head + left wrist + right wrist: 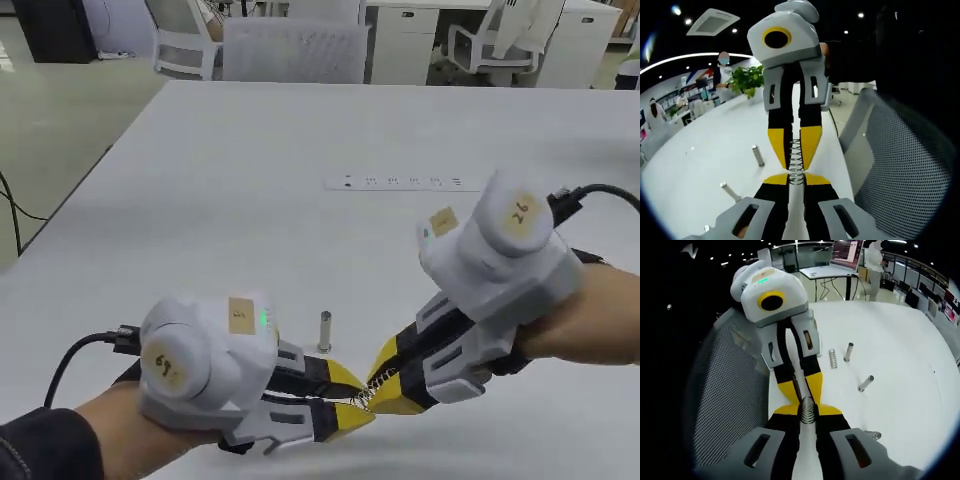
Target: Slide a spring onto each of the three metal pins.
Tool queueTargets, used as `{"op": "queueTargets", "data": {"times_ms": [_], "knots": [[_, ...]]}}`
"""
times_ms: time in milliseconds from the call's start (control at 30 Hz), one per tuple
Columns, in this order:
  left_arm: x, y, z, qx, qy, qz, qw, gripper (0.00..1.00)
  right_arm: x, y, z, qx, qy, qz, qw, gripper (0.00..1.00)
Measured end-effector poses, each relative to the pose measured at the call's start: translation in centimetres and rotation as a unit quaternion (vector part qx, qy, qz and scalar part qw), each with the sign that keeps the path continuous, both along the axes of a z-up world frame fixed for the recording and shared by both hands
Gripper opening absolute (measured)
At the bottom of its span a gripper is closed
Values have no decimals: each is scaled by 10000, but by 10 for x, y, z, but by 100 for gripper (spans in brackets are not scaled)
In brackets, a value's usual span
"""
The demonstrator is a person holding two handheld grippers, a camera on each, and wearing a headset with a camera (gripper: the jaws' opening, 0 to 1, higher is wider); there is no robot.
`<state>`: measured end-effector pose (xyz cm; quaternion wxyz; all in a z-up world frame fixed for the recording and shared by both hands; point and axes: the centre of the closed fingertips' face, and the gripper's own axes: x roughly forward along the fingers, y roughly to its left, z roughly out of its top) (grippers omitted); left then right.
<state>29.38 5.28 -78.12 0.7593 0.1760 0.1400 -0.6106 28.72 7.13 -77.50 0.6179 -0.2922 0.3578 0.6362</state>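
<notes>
A thin metal spring [796,161] is stretched between the two grippers, just above the white table. My right gripper [808,416] is shut on the spring [808,410], which points end-on at its camera. My left gripper [796,181] meets it tip to tip, jaws shut on the spring's other end. In the head view the spring [362,392] shows where the yellow tips of the left gripper [348,408] and right gripper [378,382] touch. One pin [325,332] stands upright just beyond them. In the right gripper view, a pin [848,352] stands beside a second spring [832,358], and another pin [865,383] lies flat.
A small metal piece [872,434] lies near my right jaws. A white power strip [400,182] lies further back on the table [250,180]. Mesh office chairs [290,50] stand at the far edge, and one chair back [900,165] is close beside the grippers.
</notes>
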Motion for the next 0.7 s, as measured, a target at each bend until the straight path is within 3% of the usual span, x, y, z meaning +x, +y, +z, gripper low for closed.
{"op": "queueTargets", "data": {"times_ms": [400, 700], "knots": [[4, 5, -5, 59, 40, 110, 9999, 2, 3, 9, -6, -795, -164, 527, 9953, 8], [10, 8, -5, -29, 133, 265, 9996, 3, 8, 10, -6, -929, -208, 608, 9936, 8]]}}
